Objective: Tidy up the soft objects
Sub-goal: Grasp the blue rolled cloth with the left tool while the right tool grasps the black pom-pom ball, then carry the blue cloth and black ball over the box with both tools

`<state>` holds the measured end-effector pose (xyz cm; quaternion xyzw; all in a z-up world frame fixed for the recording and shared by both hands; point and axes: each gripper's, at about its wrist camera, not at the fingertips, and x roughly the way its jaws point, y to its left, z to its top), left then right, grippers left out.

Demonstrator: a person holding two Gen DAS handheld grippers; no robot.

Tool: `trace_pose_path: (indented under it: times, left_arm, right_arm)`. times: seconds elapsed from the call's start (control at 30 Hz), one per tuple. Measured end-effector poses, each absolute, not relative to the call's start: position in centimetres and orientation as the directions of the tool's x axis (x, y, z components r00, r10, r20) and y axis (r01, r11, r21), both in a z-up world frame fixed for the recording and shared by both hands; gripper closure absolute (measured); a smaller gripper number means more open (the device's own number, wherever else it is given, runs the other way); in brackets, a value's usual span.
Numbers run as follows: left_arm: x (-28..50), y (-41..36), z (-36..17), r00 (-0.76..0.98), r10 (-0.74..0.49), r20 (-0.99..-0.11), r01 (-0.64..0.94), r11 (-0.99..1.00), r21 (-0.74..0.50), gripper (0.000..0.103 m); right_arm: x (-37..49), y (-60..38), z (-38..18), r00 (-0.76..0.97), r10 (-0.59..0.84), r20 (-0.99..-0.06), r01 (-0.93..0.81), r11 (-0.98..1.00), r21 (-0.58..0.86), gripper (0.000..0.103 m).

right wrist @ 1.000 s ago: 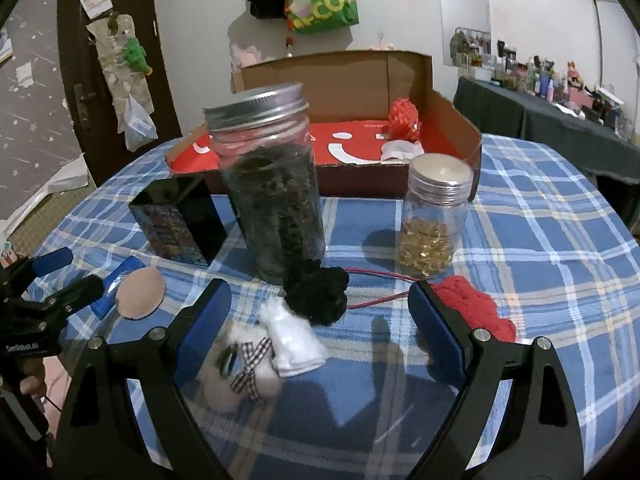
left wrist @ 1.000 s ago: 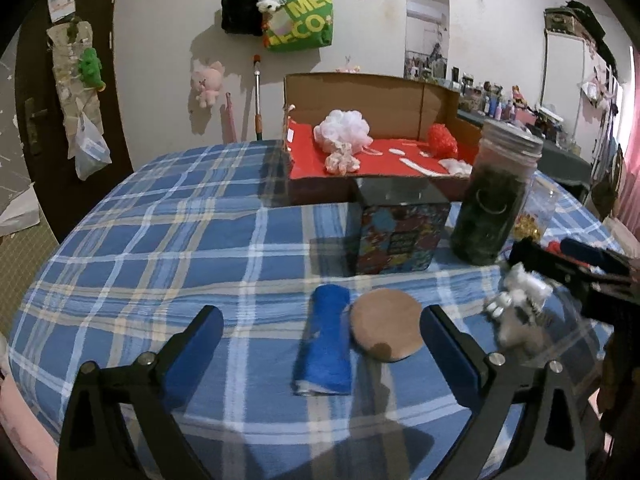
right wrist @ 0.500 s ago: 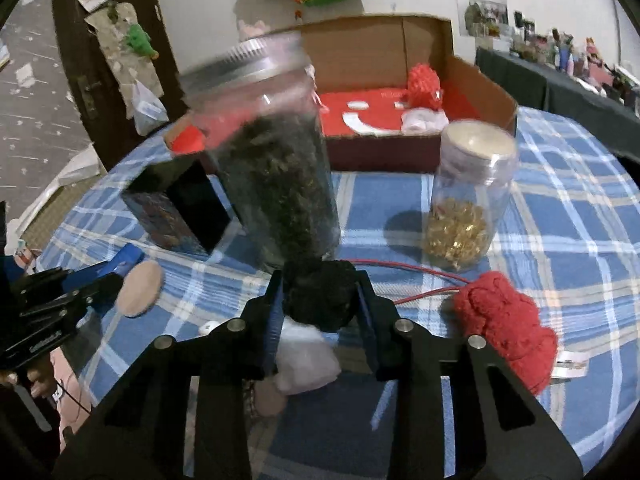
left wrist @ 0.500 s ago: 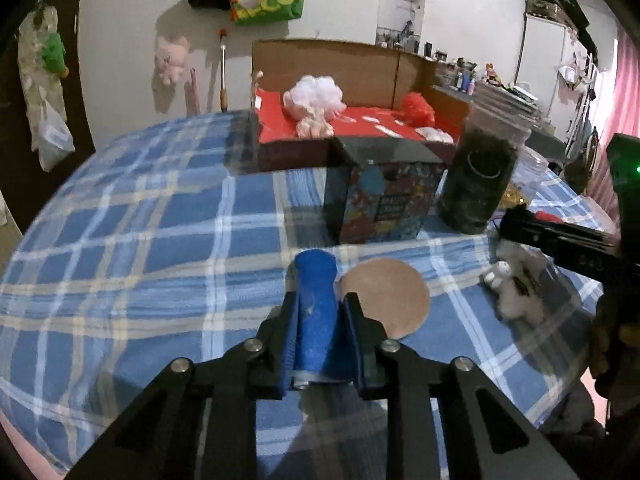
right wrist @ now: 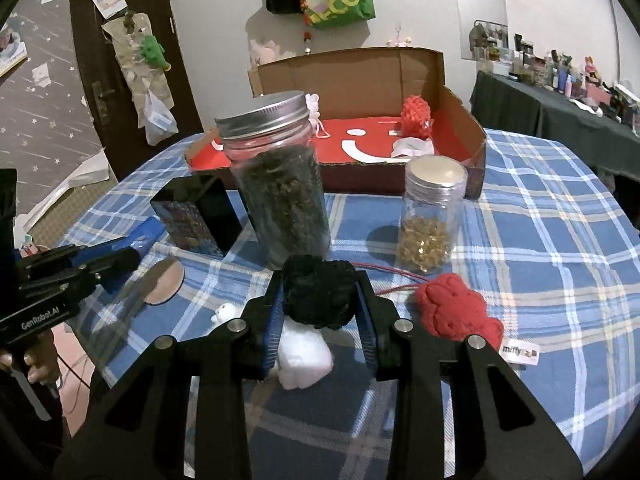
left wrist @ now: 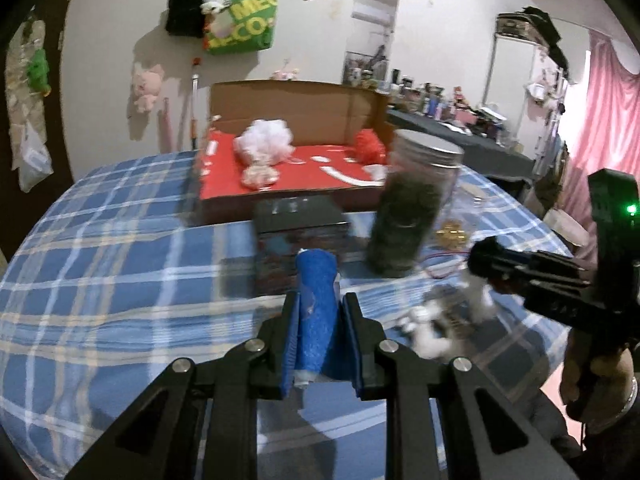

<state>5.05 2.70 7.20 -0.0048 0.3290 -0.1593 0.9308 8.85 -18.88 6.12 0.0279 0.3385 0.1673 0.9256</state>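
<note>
Gripping a rolled blue cloth (left wrist: 316, 312), the left claw (left wrist: 320, 320) is clamped; the right claw (right wrist: 320, 304) squeezes a black knitted ball (right wrist: 318, 294).

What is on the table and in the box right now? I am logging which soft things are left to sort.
Blue rolled cloth: 1, blue, clamped in the left gripper.
Black fuzzy knitted piece: 1, black, clamped in the right gripper.
White plush toy: 1, white, on the table under the right gripper.
Red knitted piece: 1, red, on the table right of the grip.
Round tan pad: 1, tan, table, left.
Tall glass jar: 1, dark contents, centre.
Small glass jar: 1, golden contents.
Black printed box: 1.
Cardboard box with red floor: 1, holding a white mesh puff and a red ball.
Blue plaid tablecloth: 1.
Left gripper: shut.
Right gripper: shut.
</note>
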Motion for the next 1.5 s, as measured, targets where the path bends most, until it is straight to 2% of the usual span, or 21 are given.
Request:
trace_pose_path:
  times: [0.27,0.57,0.6,0.63,0.7,0.73,0.87,1.0,1.3,1.37,1.43,1.5]
  left_arm:
    - [5.2,-1.1,7.0,0.698,-0.38,-0.607,0.371,0.917,-0.147,0.08]
    - [5.6,-1.9,5.7,0.677,-0.369,-0.637,0.37,0.919,-0.14,0.08]
    - [5.7,-1.8,5.4,0.673,-0.367,-0.643,0.368,0.919,-0.14,0.08]
    - [5.8,-1.8,5.1,0.667,-0.364,-0.65,0.366,0.92,-0.14,0.08]
    - [6.0,-1.7,4.5,0.66,-0.356,-0.661,0.359,0.923,-0.138,0.079]
    - [6.1,-1.7,4.2,0.659,-0.349,-0.666,0.354,0.925,-0.135,0.079]
    - [6.6,-1.3,3.1,0.65,-0.338,-0.681,0.336,0.931,-0.142,0.077]
    - [6.6,-1.3,2.8,0.654,-0.336,-0.678,0.333,0.932,-0.142,0.064]
    - [6.6,-1.8,2.6,0.668,-0.311,-0.676,0.326,0.939,-0.109,0.064]
    - [6.5,-1.9,2.6,0.675,-0.303,-0.673,0.325,0.941,-0.098,0.065]
    - [6.4,-2.1,2.5,0.681,-0.296,-0.67,0.324,0.942,-0.087,0.075]
    - [6.3,-2.1,2.5,0.682,-0.295,-0.669,0.326,0.942,-0.084,0.077]
  right_arm:
    - [8.1,-19.5,6.0,0.713,0.339,-0.613,-0.298,0.939,0.173,0.072]
    - [8.6,-19.4,4.3,0.676,0.363,-0.641,-0.306,0.93,0.204,0.071]
    - [8.7,-19.4,4.2,0.674,0.359,-0.646,-0.302,0.932,0.202,0.066]
    - [8.8,-19.3,4.1,0.669,0.359,-0.65,-0.303,0.931,0.203,0.052]
    - [8.9,-19.2,3.9,0.665,0.369,-0.649,-0.31,0.927,0.21,0.036]
    - [8.8,-19.2,3.9,0.671,0.368,-0.643,-0.31,0.928,0.207,0.036]
    - [8.7,-19.2,4.0,0.684,0.357,-0.636,-0.303,0.932,0.197,0.036]
    - [9.3,-19.7,3.9,0.68,0.362,-0.637,-0.286,0.932,0.224,0.036]
    - [11.0,-19.4,4.0,0.68,0.338,-0.651,-0.273,0.94,0.204,0.037]
    - [11.2,-19.1,4.0,0.678,0.332,-0.656,-0.276,0.942,0.191,0.046]
    - [11.4,-18.9,3.9,0.675,0.317,-0.667,-0.272,0.946,0.174,0.054]
    - [11.5,-18.7,3.6,0.666,0.313,-0.677,-0.274,0.947,0.169,0.071]
